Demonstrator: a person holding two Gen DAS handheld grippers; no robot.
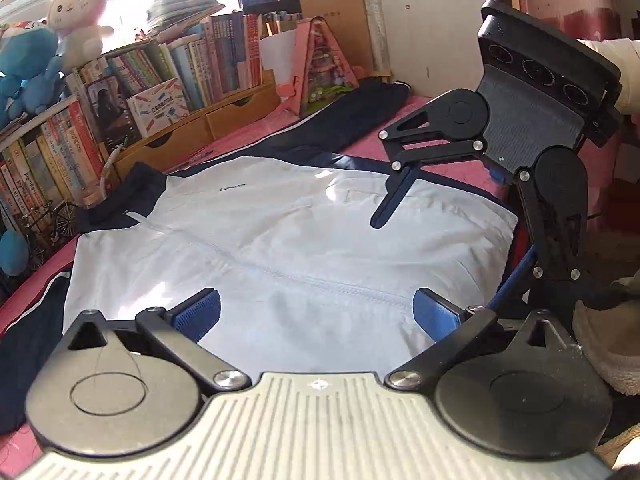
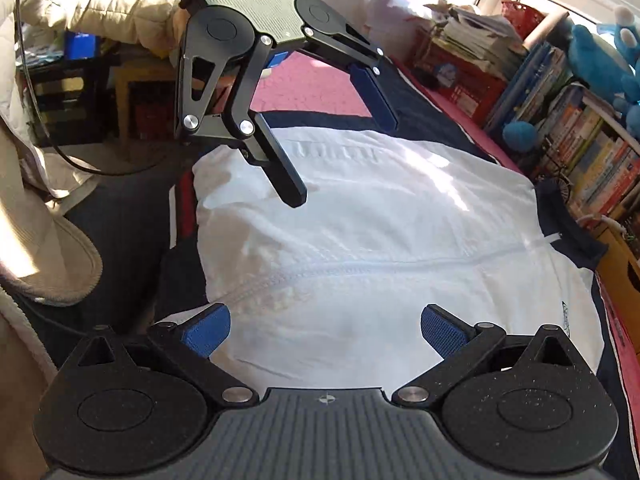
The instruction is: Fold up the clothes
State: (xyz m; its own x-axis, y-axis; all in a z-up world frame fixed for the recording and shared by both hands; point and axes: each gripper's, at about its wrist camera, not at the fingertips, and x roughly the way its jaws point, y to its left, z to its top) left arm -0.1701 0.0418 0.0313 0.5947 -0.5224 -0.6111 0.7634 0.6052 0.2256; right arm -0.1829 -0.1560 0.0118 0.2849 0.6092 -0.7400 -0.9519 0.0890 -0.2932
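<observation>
Both jaws spread, nothing pinched: your left gripper (image 1: 316,312) and right gripper (image 2: 326,330) hover over the white jacket (image 1: 280,240) filling mid-frame.

A white jacket (image 1: 280,248) with navy collar and sleeves is spread flat, front up and zipped, on a pink surface (image 1: 440,112).

Jacket (image 1: 280,240) sleeve tip behind left hand-held gripper (image 1: 316,314); chest logo illegible.
</observation>
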